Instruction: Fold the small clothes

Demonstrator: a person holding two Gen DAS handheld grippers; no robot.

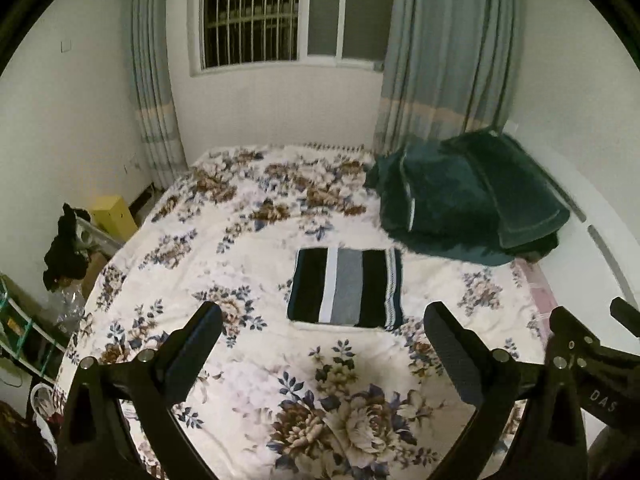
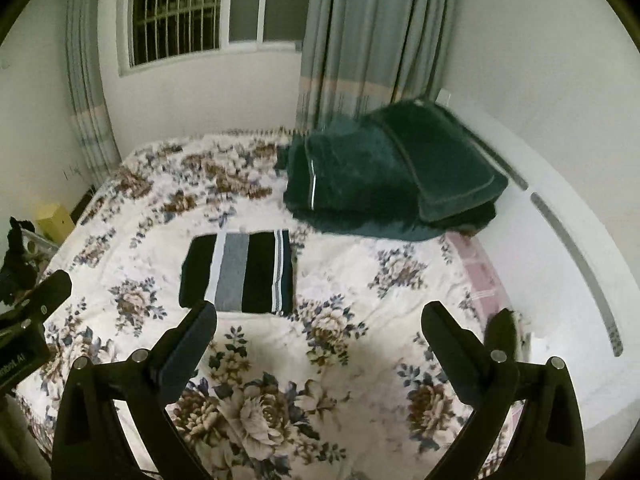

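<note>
I identify the site as a home bedroom: a bed (image 1: 248,264) under a floral quilt (image 1: 340,400), dark green pillows (image 1: 460,204) stacked by the wall, striped curtains (image 1: 440,60) flanking a barred window (image 1: 252,12).

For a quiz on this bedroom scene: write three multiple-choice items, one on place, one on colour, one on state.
1. Where does the folded striped garment lie?
A. on the floral bedspread
B. on the floor
C. on the windowsill

2. What colour is the blanket pile?
A. red
B. dark green
C. yellow

3. How do the jaws of the left gripper and right gripper stand?
A. both shut on cloth
B. one shut
C. both open, empty

Answers: 1 A, floral fabric surrounds it. 2 B, both views show it. 3 C, wide gaps show bedspread between the jaws.
</note>
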